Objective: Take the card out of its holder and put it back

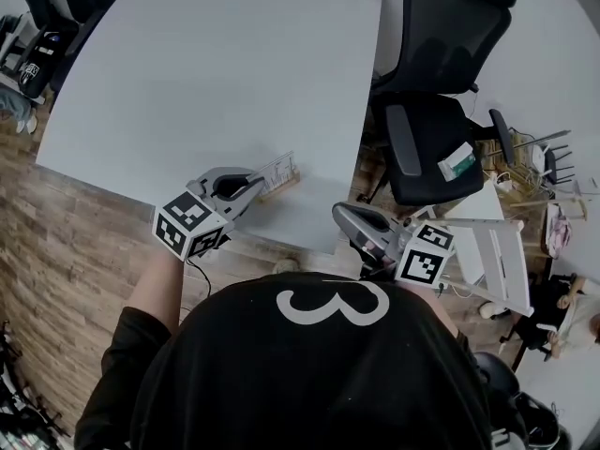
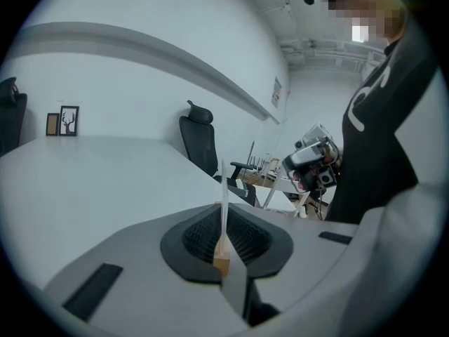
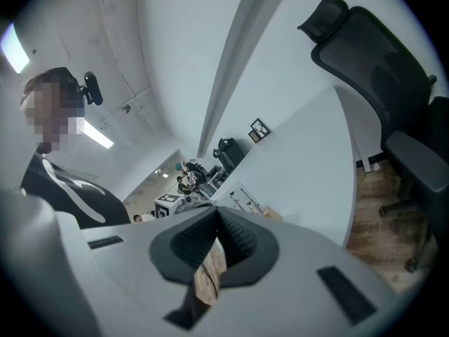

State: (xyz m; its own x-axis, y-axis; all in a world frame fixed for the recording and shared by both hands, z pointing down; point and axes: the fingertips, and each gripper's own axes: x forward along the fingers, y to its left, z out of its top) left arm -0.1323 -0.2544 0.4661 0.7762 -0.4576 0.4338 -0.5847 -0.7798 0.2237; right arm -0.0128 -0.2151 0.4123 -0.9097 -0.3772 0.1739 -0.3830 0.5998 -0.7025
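Note:
A white card [image 1: 277, 169] stands upright in a small wooden holder [image 1: 284, 185] near the front edge of the white table [image 1: 216, 73]. My left gripper [image 1: 255, 188] reaches it from the left. In the left gripper view the card [image 2: 223, 188] is edge-on between the black pads [image 2: 200, 234], which are shut on it, with the holder [image 2: 222, 260] showing below. My right gripper [image 1: 343, 216] hangs off the table's front right corner, shut and empty. In the right gripper view the card [image 3: 243, 198] lies beyond the closed right gripper [image 3: 216, 213].
A black office chair [image 1: 436, 111] stands close to the table's right edge, with a white stand [image 1: 497, 251] and clutter beside it. Wood floor [image 1: 56, 251] lies left of the table. Two small picture frames [image 2: 63, 120] sit at the far end.

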